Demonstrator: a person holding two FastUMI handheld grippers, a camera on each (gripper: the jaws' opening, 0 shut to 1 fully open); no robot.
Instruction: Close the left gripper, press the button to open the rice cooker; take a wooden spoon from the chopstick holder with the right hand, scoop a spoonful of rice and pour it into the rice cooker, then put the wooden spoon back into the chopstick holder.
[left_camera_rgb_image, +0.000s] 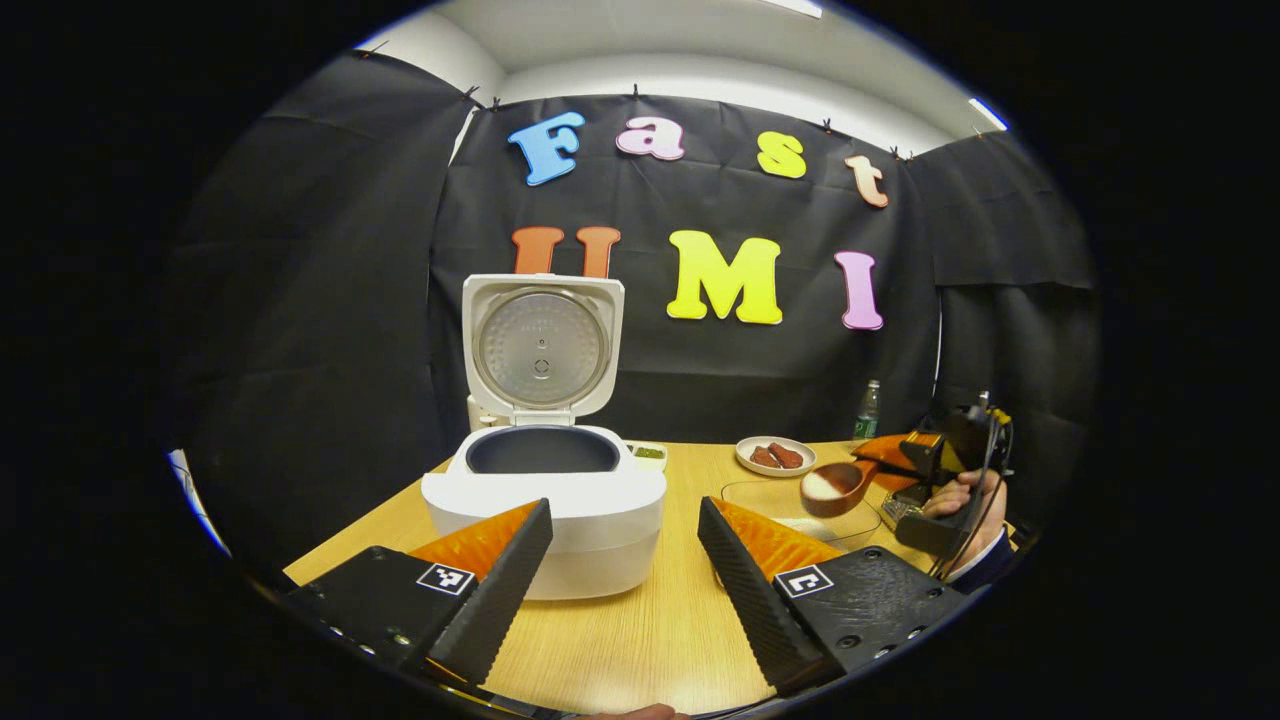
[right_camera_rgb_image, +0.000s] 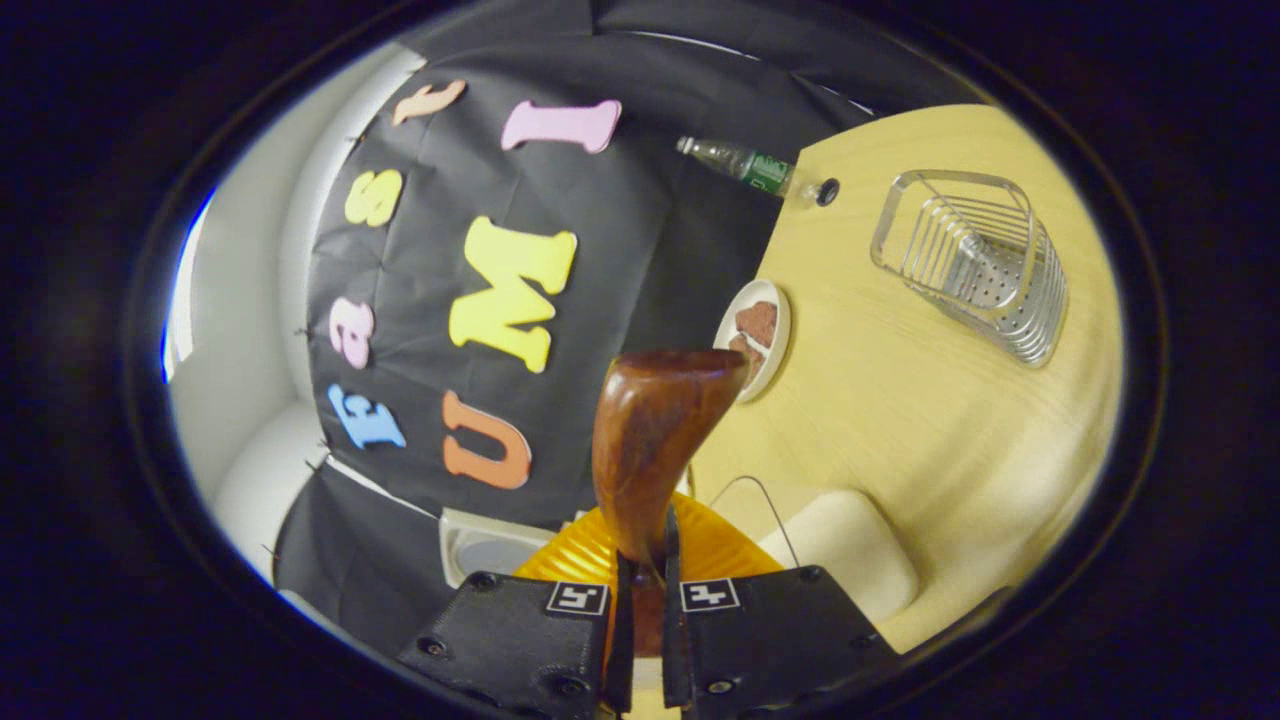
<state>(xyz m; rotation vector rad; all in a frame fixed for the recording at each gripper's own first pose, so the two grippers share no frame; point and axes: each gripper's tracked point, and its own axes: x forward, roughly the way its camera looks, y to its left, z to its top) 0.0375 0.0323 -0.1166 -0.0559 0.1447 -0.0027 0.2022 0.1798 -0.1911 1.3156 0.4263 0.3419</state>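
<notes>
The right tool (right_camera_rgb_image: 645, 580) grips the wooden spoon (right_camera_rgb_image: 655, 440) holding rice, while the left tool (left_camera_rgb_image: 625, 570) gapes wide, holding nothing.

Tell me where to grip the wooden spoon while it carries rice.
Grip the wooden spoon by its handle end, from the side away from the bowl, as the right gripper does. The handle is narrow, and the bowl stays level with the rice inside.

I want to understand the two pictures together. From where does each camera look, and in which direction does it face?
Left gripper view: rides on the open left gripper, low over the table, facing the open rice cooker; the right gripper and a hand show at right.
Right gripper view: rides on the right gripper, rolled sideways, looking along the held wooden spoon.
Shared: spoon, cooker, plate, bottle.
</notes>
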